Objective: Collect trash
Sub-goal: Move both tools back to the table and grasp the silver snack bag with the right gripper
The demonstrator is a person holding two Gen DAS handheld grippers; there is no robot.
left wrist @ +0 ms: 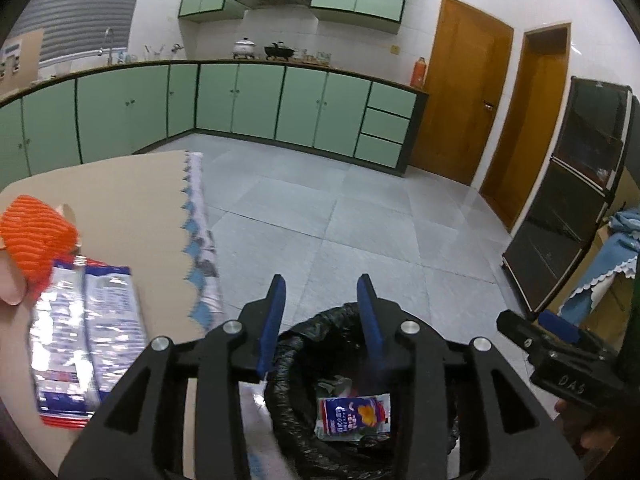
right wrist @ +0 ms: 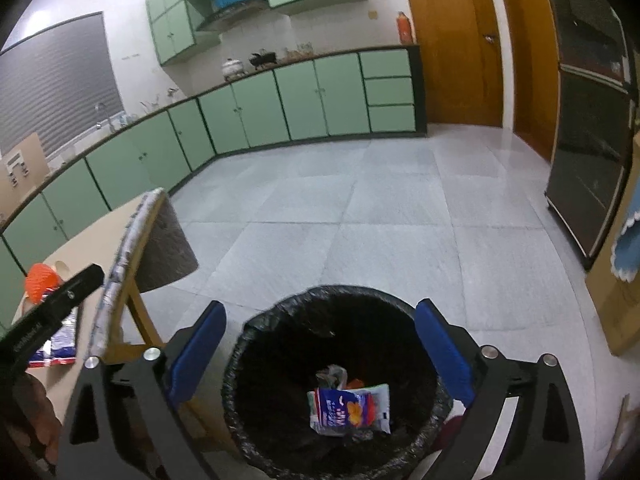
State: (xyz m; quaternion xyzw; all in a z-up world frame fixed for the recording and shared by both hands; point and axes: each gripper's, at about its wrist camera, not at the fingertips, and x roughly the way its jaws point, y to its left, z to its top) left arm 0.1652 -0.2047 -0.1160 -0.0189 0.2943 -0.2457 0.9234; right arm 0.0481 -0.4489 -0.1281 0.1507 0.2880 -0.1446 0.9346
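A black-lined trash bin [right wrist: 264,344] stands on the floor beside the table. Inside it lies a white, blue and orange snack packet [right wrist: 349,409], also seen in the left wrist view as the packet [left wrist: 352,414] inside the bin [left wrist: 308,332]. My right gripper [right wrist: 318,320] hangs above the bin, open wide with nothing between its blue pads. My left gripper [left wrist: 322,286] is open above the bin's near rim, nothing between its pads. On the table lie a silver-blue wrapper [left wrist: 80,332] and an orange ribbed paper cup [left wrist: 36,232].
The beige table [left wrist: 120,200] has a patterned cloth edge [left wrist: 200,240]. Grey tiled floor [right wrist: 400,220] stretches toward green cabinets [left wrist: 240,100], wooden doors [left wrist: 464,88] and a dark glass cabinet [left wrist: 568,208]. The right gripper's body [left wrist: 560,360] shows at the left view's right edge.
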